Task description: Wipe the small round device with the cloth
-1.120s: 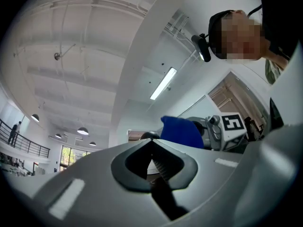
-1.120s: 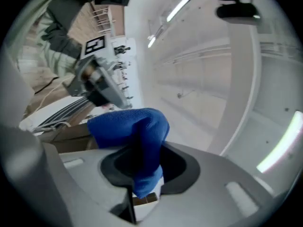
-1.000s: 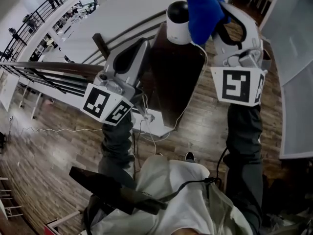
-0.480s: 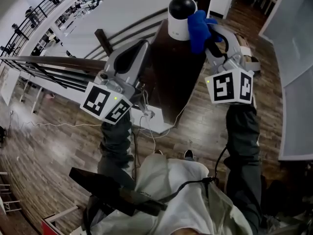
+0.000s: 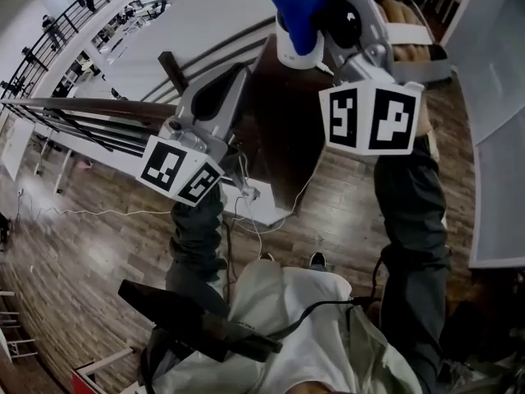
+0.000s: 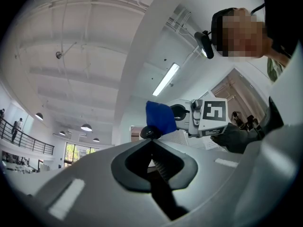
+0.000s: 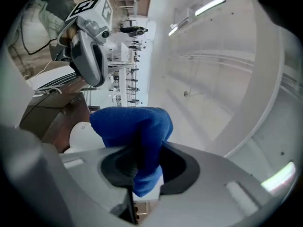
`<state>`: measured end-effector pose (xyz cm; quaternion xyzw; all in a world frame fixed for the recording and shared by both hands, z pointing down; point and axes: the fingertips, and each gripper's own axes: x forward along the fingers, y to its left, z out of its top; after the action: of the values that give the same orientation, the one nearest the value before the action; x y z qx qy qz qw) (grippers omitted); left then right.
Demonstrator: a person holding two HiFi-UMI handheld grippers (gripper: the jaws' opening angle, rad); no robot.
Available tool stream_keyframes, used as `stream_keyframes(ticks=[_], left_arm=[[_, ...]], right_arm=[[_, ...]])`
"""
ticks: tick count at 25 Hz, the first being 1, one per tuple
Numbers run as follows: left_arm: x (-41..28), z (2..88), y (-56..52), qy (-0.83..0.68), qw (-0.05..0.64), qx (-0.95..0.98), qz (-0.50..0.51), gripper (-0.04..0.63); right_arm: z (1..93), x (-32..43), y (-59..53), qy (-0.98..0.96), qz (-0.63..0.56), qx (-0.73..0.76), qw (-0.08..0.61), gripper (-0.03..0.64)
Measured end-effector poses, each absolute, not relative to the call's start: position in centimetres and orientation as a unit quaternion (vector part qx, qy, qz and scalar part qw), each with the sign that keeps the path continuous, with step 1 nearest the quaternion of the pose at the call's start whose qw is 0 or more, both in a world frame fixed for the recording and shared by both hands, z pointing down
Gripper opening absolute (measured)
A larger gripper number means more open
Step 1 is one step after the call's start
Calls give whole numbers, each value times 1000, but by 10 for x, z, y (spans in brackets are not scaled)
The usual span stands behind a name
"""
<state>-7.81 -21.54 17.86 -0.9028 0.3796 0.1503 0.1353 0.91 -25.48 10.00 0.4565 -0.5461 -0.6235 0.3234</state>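
Note:
The small round device (image 5: 294,52) stands on a dark wooden stand (image 5: 287,130); only its white body shows in the head view, because the blue cloth (image 5: 297,2) covers its top. My right gripper (image 5: 321,8) is shut on the cloth and holds it over the device. In the right gripper view the cloth (image 7: 135,126) bulges out of the jaws, with the white device (image 7: 81,137) just left of it. My left gripper (image 5: 236,74) hangs left of the device, shut and empty. From the left gripper view the device's black top (image 6: 148,132) peeks out under the cloth (image 6: 161,118).
A white cable (image 5: 308,183) runs down from the stand to a white box (image 5: 250,194) on the wooden floor. A railing (image 5: 74,130) runs along the left. A white wall panel (image 5: 496,130) stands at the right. A person's legs and white clothing (image 5: 287,318) fill the lower middle.
My right gripper has carried the cloth from the device's right side up and left over its top. The left gripper has stayed in place.

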Motion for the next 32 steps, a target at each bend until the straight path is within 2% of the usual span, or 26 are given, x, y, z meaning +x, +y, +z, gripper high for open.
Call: stream_keyframes(ticks=[3,14,20,23,32], left_arm=[[-81,176,-212,379,139,-902,151,3],[-93,178,-214,383,138,-900,155,3],[-94,177,-211,379,138,-901,161,3],[-96,176,-213,380,138,-900,166,3],[-108,182,-205,392,138,-895,161,3]], right_arm=[[116,-12,-254,-506,-654,427,366,89],[204,-27,-237,-523,-649,325,447,89],[147,-33,-230,-507,-660,383,400,89],[121,-47,-246,-483,-669,391,407,89],[193,-72,-255,-562,-609,313,465,89]])
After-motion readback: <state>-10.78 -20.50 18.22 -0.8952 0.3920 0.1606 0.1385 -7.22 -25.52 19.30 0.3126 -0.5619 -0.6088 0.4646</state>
